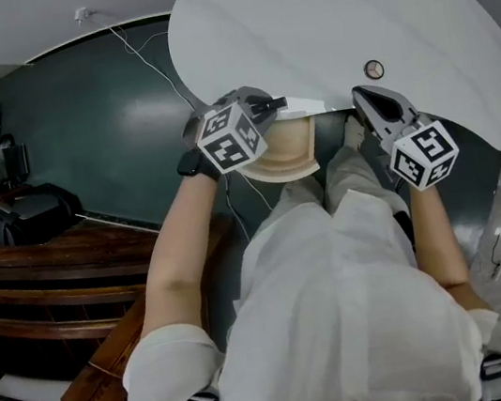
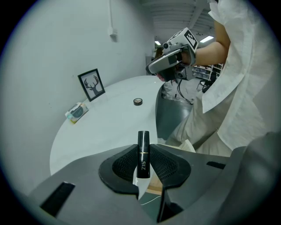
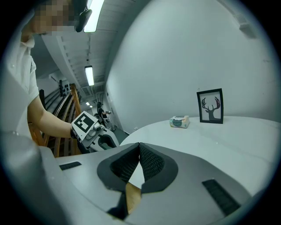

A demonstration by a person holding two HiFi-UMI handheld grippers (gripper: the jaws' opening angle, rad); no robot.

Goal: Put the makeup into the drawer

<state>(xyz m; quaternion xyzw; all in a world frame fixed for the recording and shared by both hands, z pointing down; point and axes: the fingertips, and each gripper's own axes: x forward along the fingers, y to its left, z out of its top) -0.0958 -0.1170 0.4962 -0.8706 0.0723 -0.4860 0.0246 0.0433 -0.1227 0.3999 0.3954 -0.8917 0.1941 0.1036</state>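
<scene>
a wide white counter with a rounded edge stands over a dark green floor. a person in a white top stands at its near edge, with both arms reaching forward. under that edge a light wooden drawer stands pulled out toward the person.

the left gripper hangs over the open drawer and points steeply down. its jaws are clamped on a black lipstick tube. the tube stands upright between the ridged pads, and its top pokes out past the fingertips. through the gap below the pads a bit of the drawer's pale wood shows.

the right gripper is just to the right of the drawer at the counter's edge, well apart from the left one. its jaws are pressed together with nothing between them.

at the far side of the counter a black picture frame with a deer's head stands upright. a small box lies near it. a small round item lies alone on the counter, nearer the person, just beyond the right gripper in the head view.
</scene>
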